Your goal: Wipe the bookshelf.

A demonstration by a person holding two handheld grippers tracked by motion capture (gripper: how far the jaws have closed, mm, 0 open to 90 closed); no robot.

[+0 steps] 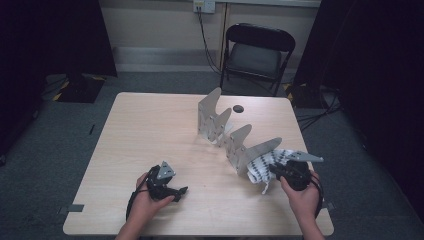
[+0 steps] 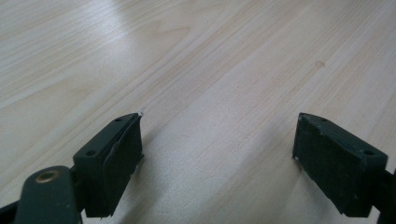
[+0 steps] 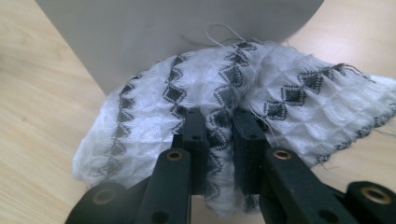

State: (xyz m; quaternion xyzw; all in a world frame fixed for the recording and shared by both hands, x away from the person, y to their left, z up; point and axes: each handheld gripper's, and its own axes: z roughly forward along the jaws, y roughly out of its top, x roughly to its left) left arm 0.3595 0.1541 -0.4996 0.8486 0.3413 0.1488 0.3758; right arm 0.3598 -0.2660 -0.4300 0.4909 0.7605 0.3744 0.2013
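Cloth pinched at the near end of the rack, right side of the desk (image 1: 150, 130).

The zigzag grey rack (image 1: 235, 140) stands upright mid-desk, slots open toward the person, likely so fabric can be fed in or drawn out. The white, black-patterned cloth (image 3: 154, 112) bunches against its nearest plate; the right gripper (image 3: 219, 135) has its fingers (image 3: 194, 140) clamped on a fold. The left gripper (image 2: 217, 140) rests low over bare wood, fingers spread, holding nothing, seemingly in reserve.

Your high view is dim, the room's corners falling black, only the worktop (image 1: 150, 130) evenly lit. Up close, glare streaks the wood top-left, soft shadows trail your fingers (image 2: 112, 158), and the cloth (image 3: 289, 93) looks sharp.
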